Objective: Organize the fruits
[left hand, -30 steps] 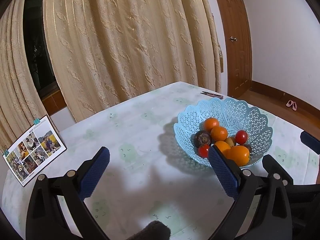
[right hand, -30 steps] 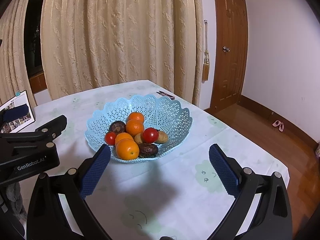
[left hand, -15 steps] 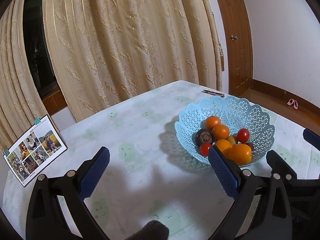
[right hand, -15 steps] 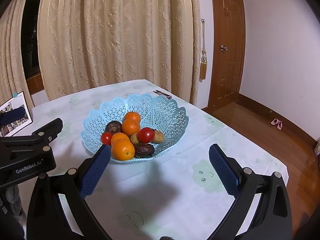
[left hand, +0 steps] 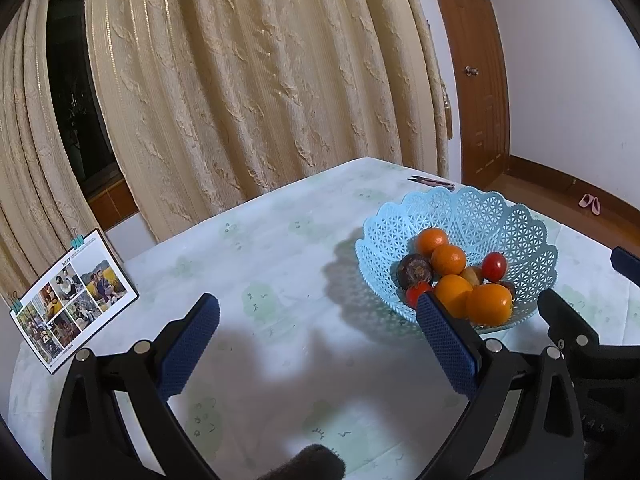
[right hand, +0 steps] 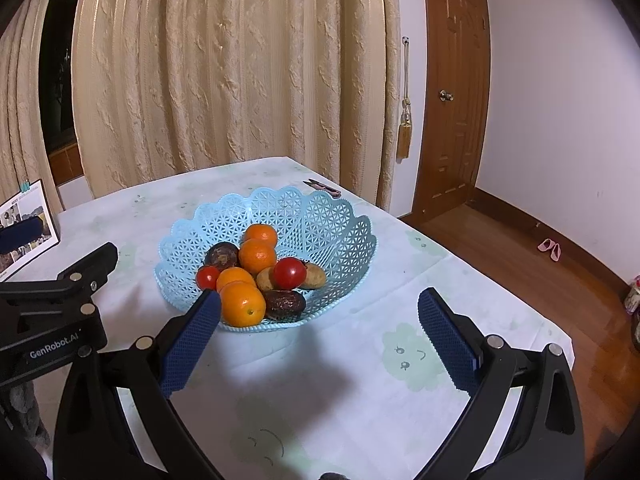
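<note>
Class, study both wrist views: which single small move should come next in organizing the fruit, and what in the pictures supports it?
Probably ease the right gripper forward over the front rim of the blue basket, toward the nearest orange. Both grippers are open and hold nothing, all the fruit sits piled in the basket, and that orange lies closest to the right fingers.

"GenRobot.AI" on left tool [right hand: 60, 272]; "MEET" on photo card [left hand: 74, 300]
</note>
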Demonstrator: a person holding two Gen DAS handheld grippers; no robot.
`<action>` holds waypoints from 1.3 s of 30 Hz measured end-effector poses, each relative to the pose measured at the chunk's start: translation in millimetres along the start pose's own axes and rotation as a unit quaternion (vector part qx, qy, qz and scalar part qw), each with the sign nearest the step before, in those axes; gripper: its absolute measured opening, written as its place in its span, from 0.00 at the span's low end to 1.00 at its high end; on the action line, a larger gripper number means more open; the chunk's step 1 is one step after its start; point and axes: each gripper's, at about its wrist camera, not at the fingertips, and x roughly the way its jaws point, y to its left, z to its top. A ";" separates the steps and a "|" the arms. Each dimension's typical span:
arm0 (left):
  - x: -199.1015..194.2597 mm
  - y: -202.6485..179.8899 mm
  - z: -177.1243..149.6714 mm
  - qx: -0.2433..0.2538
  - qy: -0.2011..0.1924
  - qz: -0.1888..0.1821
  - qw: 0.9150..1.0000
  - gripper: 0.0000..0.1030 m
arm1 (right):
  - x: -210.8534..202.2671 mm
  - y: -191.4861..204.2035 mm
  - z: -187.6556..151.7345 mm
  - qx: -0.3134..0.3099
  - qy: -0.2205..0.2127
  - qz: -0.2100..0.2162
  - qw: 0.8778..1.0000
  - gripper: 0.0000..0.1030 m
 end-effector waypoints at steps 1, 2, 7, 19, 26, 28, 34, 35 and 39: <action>0.4 0.3 -0.3 0.000 0.001 0.001 1.000 0.95 | 0.9 -0.3 0.4 0.000 0.001 0.000 1.000 0.97; 0.7 0.5 -0.7 0.000 0.001 0.001 1.000 0.95 | 1.4 -1.0 0.6 0.000 0.001 -0.001 1.000 0.97; 2.8 0.8 -1.8 0.001 0.004 0.002 1.000 0.95 | 5.5 -2.6 0.6 -0.001 0.005 -0.004 1.000 0.97; 4.9 -0.3 -2.9 0.005 0.008 0.002 1.000 0.95 | 10.6 -2.8 -0.2 -0.003 0.010 -0.005 1.000 0.97; 4.7 -1.3 -2.4 0.009 0.006 0.001 1.000 0.95 | 11.0 -3.3 -0.1 -0.004 0.010 -0.005 1.000 0.97; 4.7 -1.6 -1.9 0.010 0.005 0.000 1.000 0.95 | 10.9 -3.2 0.0 -0.003 0.010 -0.004 1.000 0.97; 5.4 -3.8 -1.7 0.015 0.006 0.000 1.000 0.95 | 14.3 -6.4 -0.5 -0.001 0.012 -0.004 1.000 0.97; 5.7 -4.3 -1.3 0.016 0.006 0.001 1.000 0.95 | 14.7 -6.6 -0.6 -0.001 0.012 -0.004 1.000 0.97; 6.1 -5.6 0.1 0.019 0.005 0.001 1.000 0.95 | 14.4 -6.8 -0.5 0.000 0.012 -0.004 1.000 0.97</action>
